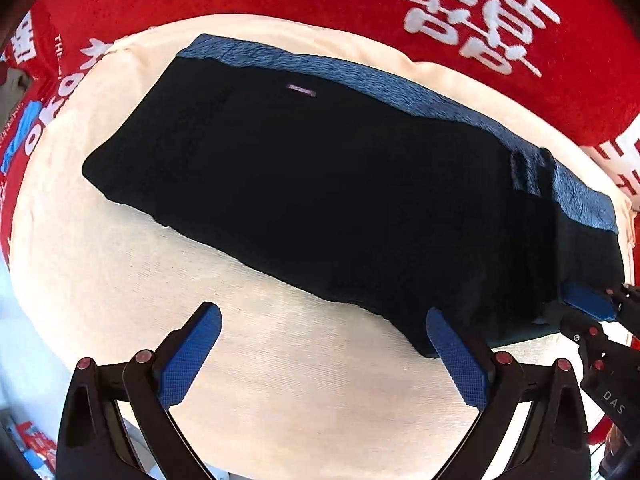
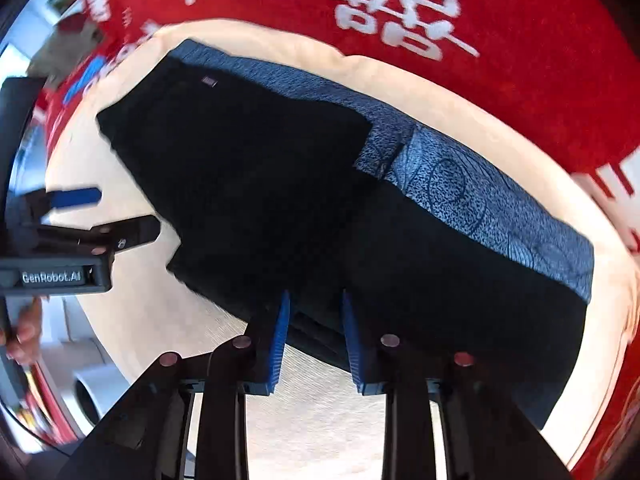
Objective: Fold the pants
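While the right hand-held gripper (image 2: 314, 320) pinches the pants (image 1: 304, 184) (near edge), the left hand-held gripper (image 1: 322, 326) gapes

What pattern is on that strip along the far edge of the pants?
The strip is blue with dark speckles and thin curved lines, clearest in the right wrist view.

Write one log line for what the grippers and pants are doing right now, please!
left gripper: open, over cream cloth, holding nothing | right gripper: narrow around near edge of pants | pants: folded, flat
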Demonstrator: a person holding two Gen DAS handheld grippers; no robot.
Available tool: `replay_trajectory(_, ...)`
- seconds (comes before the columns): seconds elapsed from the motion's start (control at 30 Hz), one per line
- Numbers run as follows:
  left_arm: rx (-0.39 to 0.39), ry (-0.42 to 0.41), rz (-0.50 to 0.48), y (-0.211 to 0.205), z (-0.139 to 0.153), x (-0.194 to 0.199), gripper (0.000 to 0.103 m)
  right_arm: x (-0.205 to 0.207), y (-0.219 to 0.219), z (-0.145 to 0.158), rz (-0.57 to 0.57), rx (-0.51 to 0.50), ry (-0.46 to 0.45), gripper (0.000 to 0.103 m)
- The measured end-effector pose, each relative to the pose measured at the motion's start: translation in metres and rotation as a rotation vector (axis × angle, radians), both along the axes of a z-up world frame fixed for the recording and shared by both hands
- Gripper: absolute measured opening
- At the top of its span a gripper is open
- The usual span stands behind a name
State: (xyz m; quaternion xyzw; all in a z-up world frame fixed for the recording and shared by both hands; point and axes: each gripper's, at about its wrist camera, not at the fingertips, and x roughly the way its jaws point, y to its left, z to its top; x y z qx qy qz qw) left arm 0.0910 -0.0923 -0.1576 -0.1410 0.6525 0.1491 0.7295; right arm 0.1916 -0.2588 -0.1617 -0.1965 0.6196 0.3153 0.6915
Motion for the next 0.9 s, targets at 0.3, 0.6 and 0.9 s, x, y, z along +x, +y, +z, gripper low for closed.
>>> replay_trajectory(0.3, -0.031, -0.008, 0.068, 0.040, -0.003, -0.006, 0.103, -0.017, 0.012, 0.019, -0.004, -0.032, 0.042, 0.042)
replay_trajectory(0.6, -0.051, -0.026, 0.116, 0.068, -0.007, 0.001, 0.103, -0.011, 0.051, -0.001, -0.029, -0.058, 0.048, 0.050)
replay_trajectory(0.9, -0.080, -0.051, 0.140, 0.096, -0.014, 0.005, 0.103, -0.030, 0.055, -0.012, -0.076, -0.068, 0.118, 0.052)
